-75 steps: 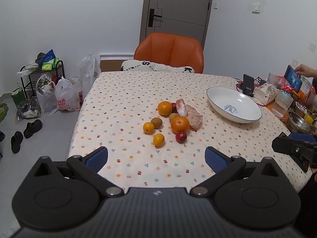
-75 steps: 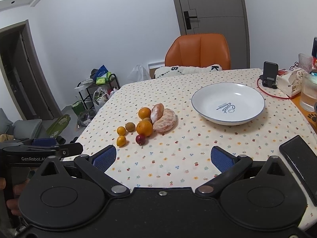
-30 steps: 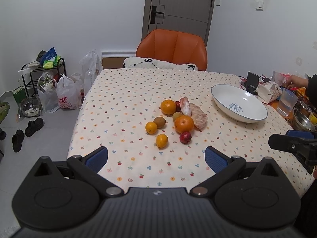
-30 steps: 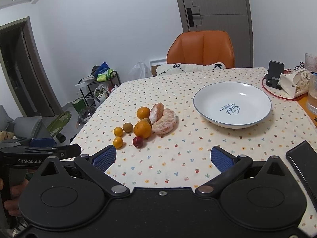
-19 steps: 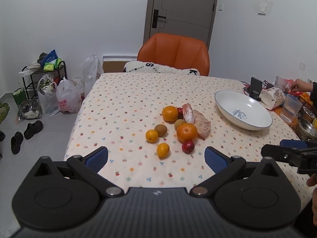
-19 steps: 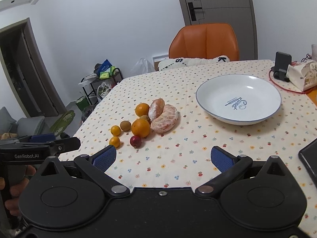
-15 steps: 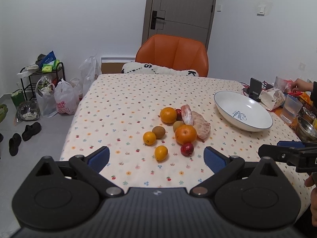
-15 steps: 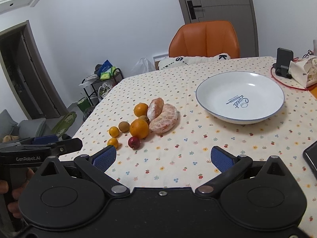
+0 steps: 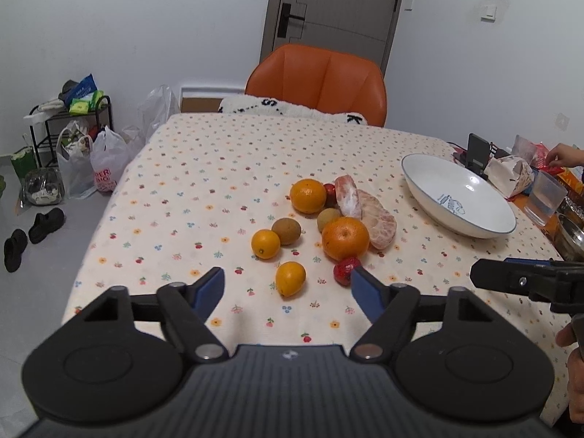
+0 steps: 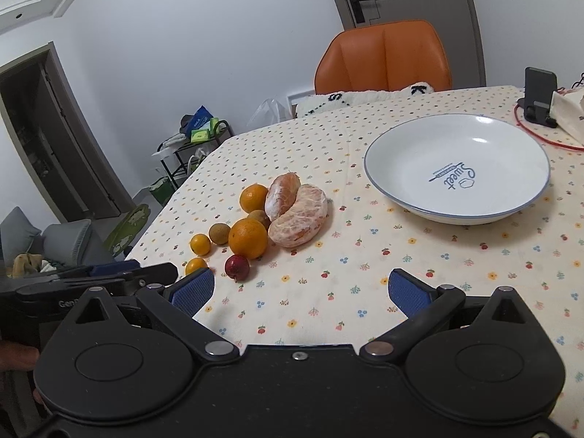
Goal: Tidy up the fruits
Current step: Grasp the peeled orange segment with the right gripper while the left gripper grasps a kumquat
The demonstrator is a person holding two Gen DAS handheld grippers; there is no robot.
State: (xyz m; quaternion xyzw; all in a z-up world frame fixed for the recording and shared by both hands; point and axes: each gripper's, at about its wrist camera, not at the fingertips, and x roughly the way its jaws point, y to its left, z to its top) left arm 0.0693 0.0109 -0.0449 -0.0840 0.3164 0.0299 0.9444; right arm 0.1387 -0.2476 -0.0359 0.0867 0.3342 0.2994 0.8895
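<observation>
From the left wrist view, the fruit lies in one cluster mid-table on the flowered tablecloth [image 9: 204,182]: two large oranges [image 9: 345,238], two small oranges [image 9: 265,243], two brown kiwis [image 9: 286,231], two peeled citrus halves [image 9: 379,218] and two small red fruits [image 9: 345,271], one of them half hidden behind the far orange. The left gripper [image 9: 288,286] hangs over the near table edge, its jaws spread wide and holding nothing, the nearest small orange just ahead of the gap. One empty white bowl [image 9: 430,197] stands well to the right of the fruit, with an orange chair [image 9: 317,84] at the far side.

From the right wrist view, the right gripper [image 10: 301,286] is likewise wide apart and empty, aimed at bare cloth between fruit and bowl. The peeled halves show pale pith over orange flesh, leaning against each other. The left gripper's black body crosses the lower left, partly covering one small orange.
</observation>
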